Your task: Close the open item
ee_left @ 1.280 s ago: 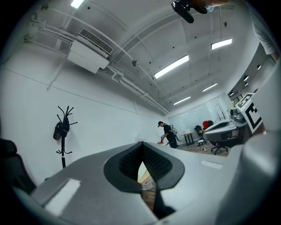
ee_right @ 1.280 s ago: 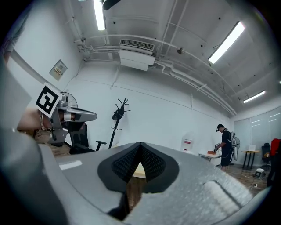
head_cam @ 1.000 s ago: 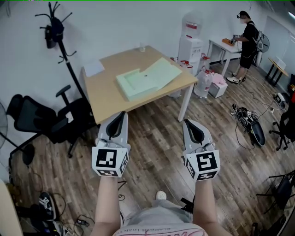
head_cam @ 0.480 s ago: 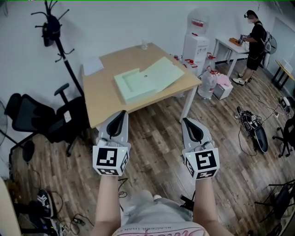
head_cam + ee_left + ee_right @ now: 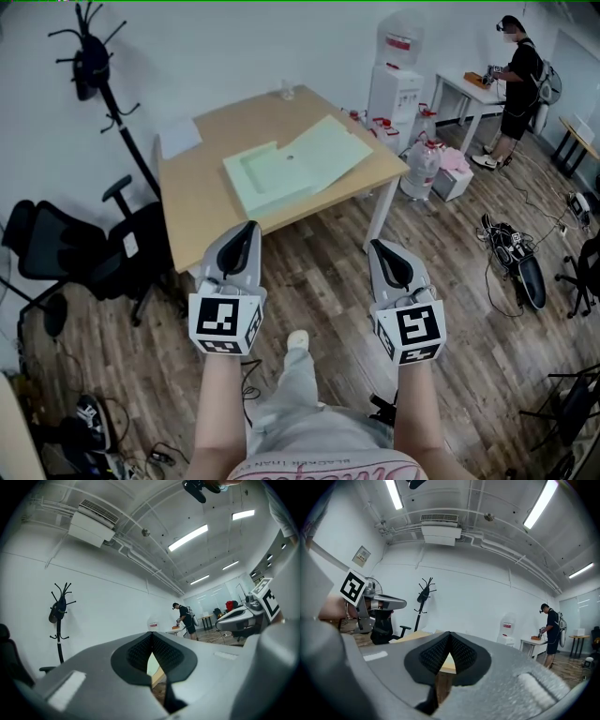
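Observation:
A pale green file box lies open on the wooden table, its flat lid folded out to the right of its tray. Both grippers hang over the floor, well short of the table's near edge. My left gripper is shut with nothing in it, and its pads meet in the left gripper view. My right gripper is likewise shut and empty, with its jaws pressed together in the right gripper view. The table's edge shows through the slit under each pair of jaws.
On the table lie a white sheet and a small cup. A coat stand and black office chair stand left. A water dispenser, water bottles, floor cables and a person at a desk are right.
The table and room have drifted a little leftward in the head view, and my leg and foot now show stepping forward. Both grippers stay shut, held as before.

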`<state>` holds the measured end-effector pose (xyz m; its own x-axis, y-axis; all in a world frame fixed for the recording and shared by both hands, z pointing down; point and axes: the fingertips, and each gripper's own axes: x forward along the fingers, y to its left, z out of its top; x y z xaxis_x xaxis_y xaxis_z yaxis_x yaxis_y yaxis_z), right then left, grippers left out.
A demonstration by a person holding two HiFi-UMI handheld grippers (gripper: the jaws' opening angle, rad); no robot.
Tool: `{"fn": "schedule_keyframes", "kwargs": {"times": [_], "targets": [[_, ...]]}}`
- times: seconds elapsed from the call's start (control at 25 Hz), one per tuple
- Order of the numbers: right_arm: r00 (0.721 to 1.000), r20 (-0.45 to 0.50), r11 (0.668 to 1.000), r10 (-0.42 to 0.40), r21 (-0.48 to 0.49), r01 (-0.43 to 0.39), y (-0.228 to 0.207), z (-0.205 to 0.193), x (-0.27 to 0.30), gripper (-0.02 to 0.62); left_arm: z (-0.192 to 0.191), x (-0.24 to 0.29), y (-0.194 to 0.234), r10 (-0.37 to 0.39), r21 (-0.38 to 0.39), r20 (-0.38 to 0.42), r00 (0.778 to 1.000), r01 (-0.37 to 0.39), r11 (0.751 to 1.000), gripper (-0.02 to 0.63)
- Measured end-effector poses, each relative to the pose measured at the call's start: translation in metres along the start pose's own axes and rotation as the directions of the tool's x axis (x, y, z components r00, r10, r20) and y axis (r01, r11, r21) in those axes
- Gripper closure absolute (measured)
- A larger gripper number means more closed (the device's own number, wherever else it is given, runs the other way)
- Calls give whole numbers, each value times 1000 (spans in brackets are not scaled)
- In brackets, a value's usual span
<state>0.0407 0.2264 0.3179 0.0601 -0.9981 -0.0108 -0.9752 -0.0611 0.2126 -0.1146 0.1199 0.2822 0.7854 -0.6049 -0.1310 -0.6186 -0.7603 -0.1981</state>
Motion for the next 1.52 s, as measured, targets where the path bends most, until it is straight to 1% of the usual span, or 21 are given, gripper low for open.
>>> {"fn": "schedule_keyframes", "kwargs": {"times": [0.4,0.68,0.88,1.08,1.52], "targets": [[1000,4,1000,-29,-3,29,-29,-1,49,594,-9,60,26,-10,-17,17,1000,10,1000,591],[999,-18,999,-31,8,31,-41,-8,102,594,-23,112,53,-29,-27,8,1000,29,999,591],[999,-29,999,-42,-5,42,-53,-12,140,594,-35,151,72,-32,-48,5,999,32,998,592],[996,-54,998,-69,-4,69,-71,-19,178,594,-51,191,89,-59,-62,-6,998,58,996,592],[989,-83,992,-125,-43,122,-99,-19,262,594,-76,278,128,-119,-92,-6,993,118,989,593]]}}
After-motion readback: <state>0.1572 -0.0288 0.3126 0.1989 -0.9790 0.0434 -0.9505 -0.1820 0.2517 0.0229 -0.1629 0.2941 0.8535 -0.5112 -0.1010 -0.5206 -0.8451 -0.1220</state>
